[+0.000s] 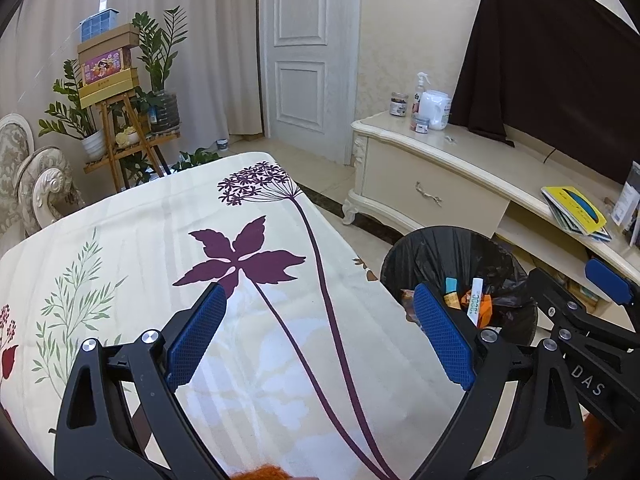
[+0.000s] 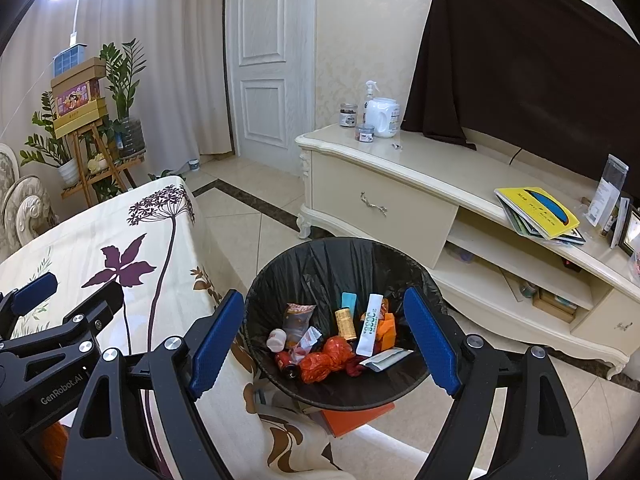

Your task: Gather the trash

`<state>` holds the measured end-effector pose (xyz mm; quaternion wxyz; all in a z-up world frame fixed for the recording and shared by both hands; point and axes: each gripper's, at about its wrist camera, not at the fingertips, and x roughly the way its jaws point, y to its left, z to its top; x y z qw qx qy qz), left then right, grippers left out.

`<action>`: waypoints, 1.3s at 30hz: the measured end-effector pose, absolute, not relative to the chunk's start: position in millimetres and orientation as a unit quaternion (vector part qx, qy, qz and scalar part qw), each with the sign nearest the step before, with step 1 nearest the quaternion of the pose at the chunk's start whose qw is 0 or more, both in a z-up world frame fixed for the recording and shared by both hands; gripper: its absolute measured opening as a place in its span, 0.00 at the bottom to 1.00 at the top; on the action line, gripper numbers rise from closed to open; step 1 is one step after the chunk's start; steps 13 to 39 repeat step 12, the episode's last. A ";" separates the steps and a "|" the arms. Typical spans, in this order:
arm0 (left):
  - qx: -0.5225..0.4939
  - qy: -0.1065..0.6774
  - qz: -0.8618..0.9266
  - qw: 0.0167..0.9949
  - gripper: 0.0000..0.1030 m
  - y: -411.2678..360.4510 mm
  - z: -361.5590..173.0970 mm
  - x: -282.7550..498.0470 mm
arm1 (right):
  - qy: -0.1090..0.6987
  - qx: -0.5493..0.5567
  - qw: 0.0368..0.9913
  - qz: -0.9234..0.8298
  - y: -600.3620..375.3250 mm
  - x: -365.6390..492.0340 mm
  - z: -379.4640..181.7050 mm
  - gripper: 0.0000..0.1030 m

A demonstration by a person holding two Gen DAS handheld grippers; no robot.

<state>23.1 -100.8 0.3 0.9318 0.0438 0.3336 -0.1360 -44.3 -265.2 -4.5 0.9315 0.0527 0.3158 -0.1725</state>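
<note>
A round bin point(image 2: 320, 256) lined with a black bag stands on the floor beside the table, and it shows again at the right of the left wrist view as bin point(image 1: 432, 248). Inside lie several pieces of trash: an orange crumpled bag point(image 2: 326, 358), a white sachet point(image 2: 370, 324), a gold tube point(image 2: 346, 324) and a small white bottle point(image 2: 277, 339). My right gripper point(image 2: 324, 338) hangs open above the bin with nothing between its blue pads. My left gripper point(image 1: 318, 334) stands open and empty over the flowered tablecloth point(image 1: 120, 240).
A cream TV cabinet point(image 2: 400, 172) runs along the right wall, carrying jars, a spray bottle point(image 2: 370, 98) and a yellow book point(image 2: 536, 210). A dark cloth point(image 2: 520, 60) covers the screen. A white door point(image 2: 272, 56), a plant stand point(image 2: 96, 152) and an armchair point(image 1: 36, 176) lie beyond the table.
</note>
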 end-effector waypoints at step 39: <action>0.043 0.340 -0.130 0.930 0.90 -98.7 -0.6 30.2 | 0.319 0.050 0.931 -0.169 -264.8 -39.8 -9.5 0.77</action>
